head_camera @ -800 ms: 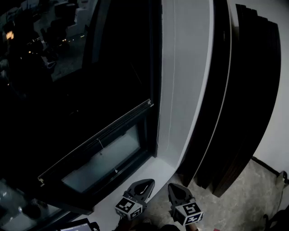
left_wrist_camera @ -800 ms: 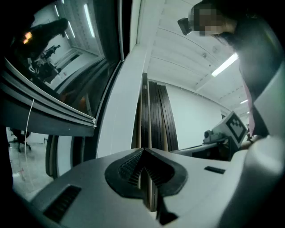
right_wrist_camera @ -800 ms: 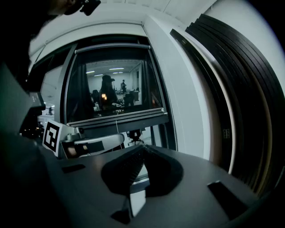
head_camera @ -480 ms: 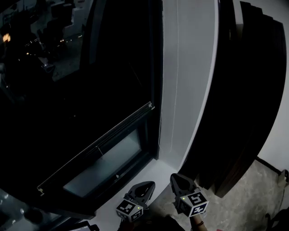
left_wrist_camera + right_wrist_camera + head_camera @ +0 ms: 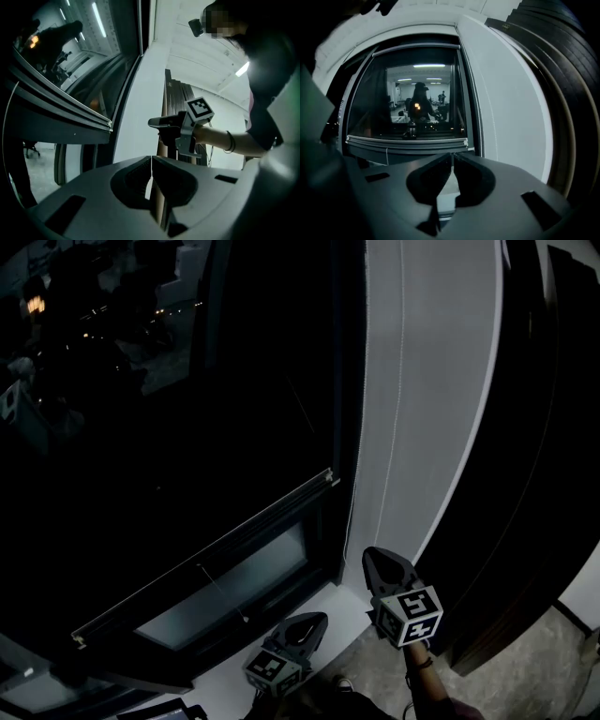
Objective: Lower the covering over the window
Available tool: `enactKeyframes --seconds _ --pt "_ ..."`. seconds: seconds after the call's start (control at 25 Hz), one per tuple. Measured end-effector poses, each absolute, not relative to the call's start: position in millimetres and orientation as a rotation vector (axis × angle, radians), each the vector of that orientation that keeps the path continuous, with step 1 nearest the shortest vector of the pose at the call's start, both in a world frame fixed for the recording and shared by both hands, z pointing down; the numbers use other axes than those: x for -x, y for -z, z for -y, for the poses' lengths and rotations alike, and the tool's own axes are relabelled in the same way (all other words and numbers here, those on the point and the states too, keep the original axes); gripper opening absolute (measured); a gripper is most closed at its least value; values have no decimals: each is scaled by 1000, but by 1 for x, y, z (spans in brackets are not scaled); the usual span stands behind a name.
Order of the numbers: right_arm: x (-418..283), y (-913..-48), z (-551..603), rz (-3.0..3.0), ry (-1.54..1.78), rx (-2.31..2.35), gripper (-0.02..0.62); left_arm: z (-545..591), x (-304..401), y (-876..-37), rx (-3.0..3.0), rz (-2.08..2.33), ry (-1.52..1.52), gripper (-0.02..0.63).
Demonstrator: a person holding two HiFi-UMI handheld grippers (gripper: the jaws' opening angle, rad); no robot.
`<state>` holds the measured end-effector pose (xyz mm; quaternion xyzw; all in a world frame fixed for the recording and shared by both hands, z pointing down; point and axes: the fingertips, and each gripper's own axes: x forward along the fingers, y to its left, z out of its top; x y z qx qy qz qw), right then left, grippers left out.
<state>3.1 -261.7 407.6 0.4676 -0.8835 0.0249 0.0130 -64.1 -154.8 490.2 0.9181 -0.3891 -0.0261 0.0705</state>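
Right gripper, jaws together and empty: part them, pinch the cord just ahead squarely, draw down steadily beside the window; left gripper, likewise closed, empty.

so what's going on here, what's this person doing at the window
A person stands at a dark window with a claw in each hand, both shut and empty. The right claw is held up near the white side wall, where a thin chain hangs beside the frame; it isn't touching it. The left claw sits lower, over the sill. A bar crosses the window low down, possibly the covering's bottom edge.
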Motion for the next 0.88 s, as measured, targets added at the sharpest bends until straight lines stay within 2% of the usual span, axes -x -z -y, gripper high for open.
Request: enactKeyframes --seconds 0.28,0.36,0.4,0.88 --pt "5 -389 363 2745 -17 -1403 12 206 57 -477 -2801 1221 36 2" --pt "7 -386 390 2722 -8 -1417 77 218 57 -475 -2803 1240 19 2" --pt "8 -384 403 2711 -7 -1436 83 224 58 -474 -2801 1250 17 2" --pt "7 -368 495 2612 6 -1661 83 245 63 -478 -2760 1332 -8 2"
